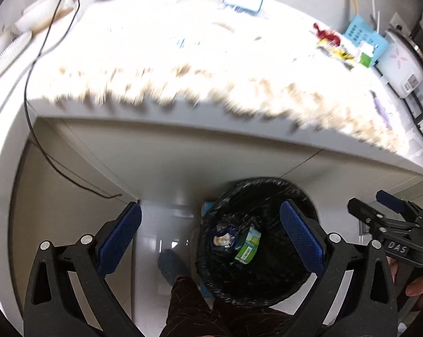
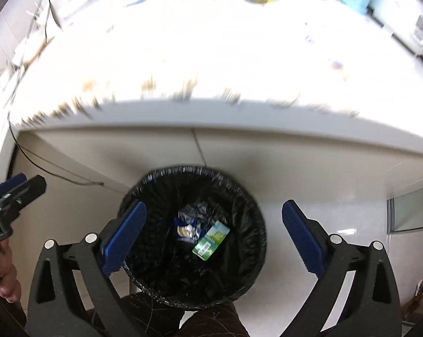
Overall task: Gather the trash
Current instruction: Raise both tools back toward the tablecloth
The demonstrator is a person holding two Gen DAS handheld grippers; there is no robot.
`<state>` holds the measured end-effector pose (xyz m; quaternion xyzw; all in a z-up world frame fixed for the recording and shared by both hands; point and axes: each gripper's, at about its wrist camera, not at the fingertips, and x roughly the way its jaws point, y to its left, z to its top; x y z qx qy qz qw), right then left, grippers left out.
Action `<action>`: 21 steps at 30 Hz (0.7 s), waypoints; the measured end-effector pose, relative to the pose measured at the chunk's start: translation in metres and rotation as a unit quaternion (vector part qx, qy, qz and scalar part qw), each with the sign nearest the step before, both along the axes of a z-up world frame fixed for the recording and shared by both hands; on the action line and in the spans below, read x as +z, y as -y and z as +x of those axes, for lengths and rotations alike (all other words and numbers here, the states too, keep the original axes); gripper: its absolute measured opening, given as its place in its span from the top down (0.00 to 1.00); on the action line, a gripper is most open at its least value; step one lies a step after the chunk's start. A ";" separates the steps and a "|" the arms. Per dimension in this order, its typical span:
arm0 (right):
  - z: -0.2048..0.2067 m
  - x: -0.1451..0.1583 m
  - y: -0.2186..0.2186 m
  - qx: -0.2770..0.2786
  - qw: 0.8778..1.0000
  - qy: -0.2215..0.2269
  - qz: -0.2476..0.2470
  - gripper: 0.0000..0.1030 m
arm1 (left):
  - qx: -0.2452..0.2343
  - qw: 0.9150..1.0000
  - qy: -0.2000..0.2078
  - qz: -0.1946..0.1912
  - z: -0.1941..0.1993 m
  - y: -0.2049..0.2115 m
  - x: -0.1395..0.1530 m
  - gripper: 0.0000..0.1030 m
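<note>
Both your tongs, left tongs [image 1: 211,234] and right tongs [image 2: 214,233], gape empty over the black-lined round bin [image 2: 144,193] below the white speckled tabletop [image 1: 183,78]; inside lie a green-white carton [image 2: 210,240] and a crumpled blue wrapper [image 2: 186,229].

Countertop [image 1: 183,56] litter blurred, overexposed

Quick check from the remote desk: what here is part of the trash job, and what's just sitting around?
Job:
- lined bin
- green carton inside it
- blue wrapper inside it
- red and yellow wrappers on the counter

Just around:
- rice cooker
- black cable
- blue card
</note>
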<state>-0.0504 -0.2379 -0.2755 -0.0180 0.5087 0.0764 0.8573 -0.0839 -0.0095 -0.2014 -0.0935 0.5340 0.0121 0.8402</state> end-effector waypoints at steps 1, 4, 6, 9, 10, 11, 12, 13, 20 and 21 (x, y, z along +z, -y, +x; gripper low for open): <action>-0.001 0.010 0.003 -0.001 1.000 0.008 0.001 0.09 | -0.001 1.000 0.004 -0.002 0.000 0.003 0.007 0.06; -0.004 0.041 0.012 0.000 0.999 0.037 0.004 0.09 | 0.003 1.000 0.018 -0.002 0.001 0.013 0.028 0.06; -0.005 0.059 0.016 0.003 0.998 0.054 0.010 0.09 | 0.010 1.000 0.028 -0.005 0.003 0.018 0.045 0.06; -0.008 0.093 0.023 0.009 0.997 0.079 0.017 0.09 | 0.021 0.999 0.038 0.001 0.006 0.026 0.066 0.06; -0.008 0.100 0.025 0.012 0.996 0.087 0.022 0.09 | 0.027 0.999 0.039 0.003 0.006 0.028 0.071 0.06; -0.008 0.109 0.029 0.016 0.995 0.095 0.031 0.09 | 0.031 0.999 0.040 -0.001 0.008 0.030 0.078 0.06; -0.007 0.117 0.031 0.020 0.994 0.098 0.036 0.09 | 0.035 0.998 0.043 -0.002 0.009 0.032 0.083 0.06; -0.005 0.122 0.034 0.023 0.994 0.100 0.038 0.09 | 0.040 0.998 0.046 0.000 0.010 0.034 0.089 0.06; 0.011 0.137 0.052 0.027 0.993 0.107 0.042 0.09 | 0.055 0.997 0.054 0.014 0.025 0.044 0.110 0.06; 0.014 0.138 0.054 0.025 0.993 0.107 0.042 0.09 | 0.055 0.997 0.054 0.014 0.028 0.044 0.111 0.06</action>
